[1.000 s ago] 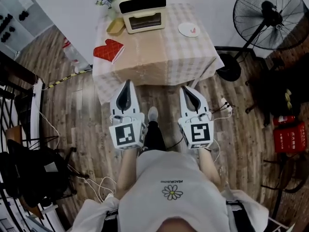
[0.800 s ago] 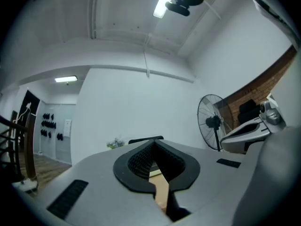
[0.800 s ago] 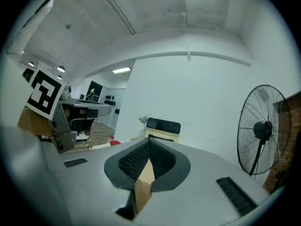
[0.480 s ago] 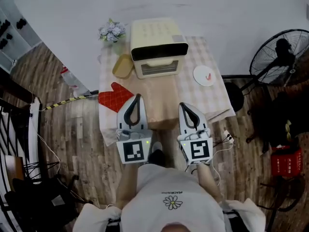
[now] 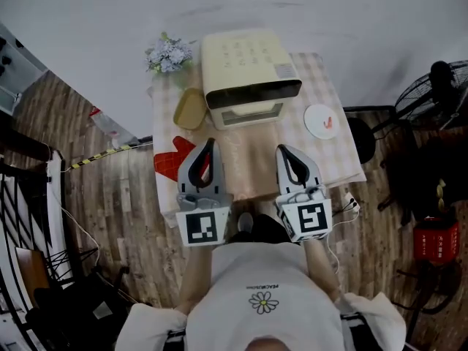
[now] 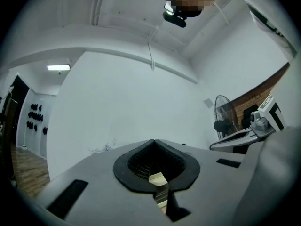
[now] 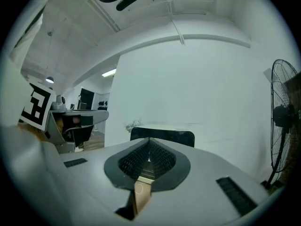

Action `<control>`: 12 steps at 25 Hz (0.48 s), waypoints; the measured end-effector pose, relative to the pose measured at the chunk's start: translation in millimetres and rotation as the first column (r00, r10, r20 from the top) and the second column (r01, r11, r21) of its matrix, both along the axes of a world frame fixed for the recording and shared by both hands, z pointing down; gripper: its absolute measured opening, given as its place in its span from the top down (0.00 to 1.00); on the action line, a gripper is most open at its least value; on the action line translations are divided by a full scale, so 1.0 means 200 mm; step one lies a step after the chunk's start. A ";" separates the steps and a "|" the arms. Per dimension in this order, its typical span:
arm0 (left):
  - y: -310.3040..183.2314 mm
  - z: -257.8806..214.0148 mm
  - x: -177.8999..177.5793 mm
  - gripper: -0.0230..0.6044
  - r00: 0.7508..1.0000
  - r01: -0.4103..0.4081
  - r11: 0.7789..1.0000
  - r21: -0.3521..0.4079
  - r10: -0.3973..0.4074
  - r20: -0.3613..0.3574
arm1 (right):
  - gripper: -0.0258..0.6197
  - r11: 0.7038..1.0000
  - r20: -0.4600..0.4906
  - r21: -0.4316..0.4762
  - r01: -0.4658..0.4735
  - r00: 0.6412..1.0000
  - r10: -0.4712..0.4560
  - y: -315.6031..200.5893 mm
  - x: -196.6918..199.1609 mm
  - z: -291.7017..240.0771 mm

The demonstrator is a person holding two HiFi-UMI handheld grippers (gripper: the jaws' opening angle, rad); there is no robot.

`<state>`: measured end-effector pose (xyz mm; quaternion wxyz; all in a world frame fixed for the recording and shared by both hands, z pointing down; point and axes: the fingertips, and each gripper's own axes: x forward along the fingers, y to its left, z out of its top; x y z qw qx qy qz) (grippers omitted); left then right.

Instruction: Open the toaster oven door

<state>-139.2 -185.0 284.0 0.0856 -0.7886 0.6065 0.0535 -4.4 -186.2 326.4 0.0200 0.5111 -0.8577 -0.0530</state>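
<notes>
The toaster oven (image 5: 248, 75) sits at the back of the checked worktop (image 5: 252, 163), by the wall, its door (image 5: 252, 113) closed and facing me. A yellow dish (image 5: 190, 109) lies just left of it, flowers (image 5: 169, 53) behind that, and a white plate (image 5: 322, 121) lies to its right. A red oven mitt (image 5: 167, 165) near the worktop's left edge is partly hidden by my left gripper (image 5: 210, 146). My right gripper (image 5: 282, 152) hovers alongside. The 2 hang apart from the door, each with fingers closed together on nothing.
</notes>
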 end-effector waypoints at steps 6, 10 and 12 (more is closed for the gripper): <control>-0.07 0.01 0.00 0.94 0.998 -0.020 1.000 -0.002 0.020 -0.057 | 0.95 0.999 0.023 -0.042 0.024 0.999 -0.023 -0.08 -0.02 0.01; -0.09 -0.01 -0.01 0.94 0.999 0.004 1.000 0.022 -0.003 -0.052 | 0.95 0.998 0.033 -0.030 0.047 0.998 -0.046 -0.12 -0.02 0.01; -0.10 0.00 -0.01 0.94 0.999 0.011 1.000 0.022 -0.010 -0.047 | 0.95 0.998 0.040 -0.027 0.053 0.998 -0.052 -0.14 -0.02 0.00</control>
